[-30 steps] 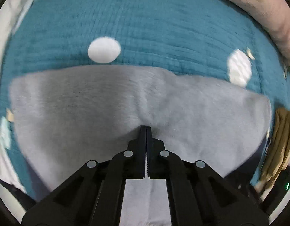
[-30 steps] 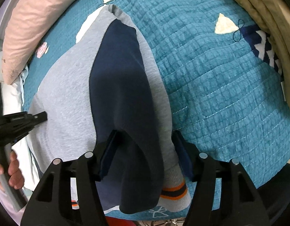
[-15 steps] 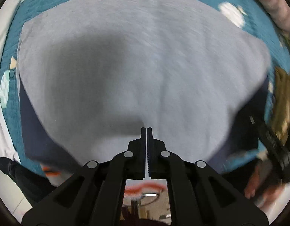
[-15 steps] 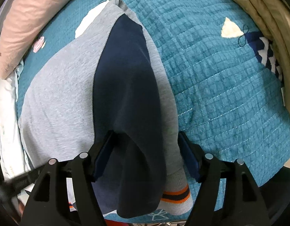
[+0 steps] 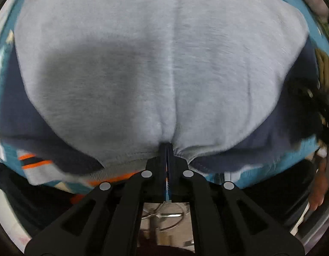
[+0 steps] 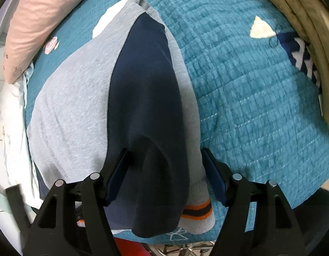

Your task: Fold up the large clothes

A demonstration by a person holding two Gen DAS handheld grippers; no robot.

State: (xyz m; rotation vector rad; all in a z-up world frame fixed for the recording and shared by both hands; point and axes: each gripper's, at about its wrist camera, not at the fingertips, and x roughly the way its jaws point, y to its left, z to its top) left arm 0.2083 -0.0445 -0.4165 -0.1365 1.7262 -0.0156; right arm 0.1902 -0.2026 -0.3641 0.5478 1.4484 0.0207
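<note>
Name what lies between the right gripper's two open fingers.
In the right wrist view, the sweatshirt's navy sleeve lies between the right gripper fingers, its striped cuff nearest the camera.

Grey-navy sweatshirt (image 6: 83, 115) (orange-striped cuffs), teal quilt (image 6: 250, 106).

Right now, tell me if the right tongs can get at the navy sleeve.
Probably yes. The right tongs are open with a finger on each side of the navy sleeve, which lies on top of the grey sweatshirt with nothing covering it. The left tongs are shut on the sweatshirt's edge, away from it.

Soft light, blurred fisheye edges
</note>
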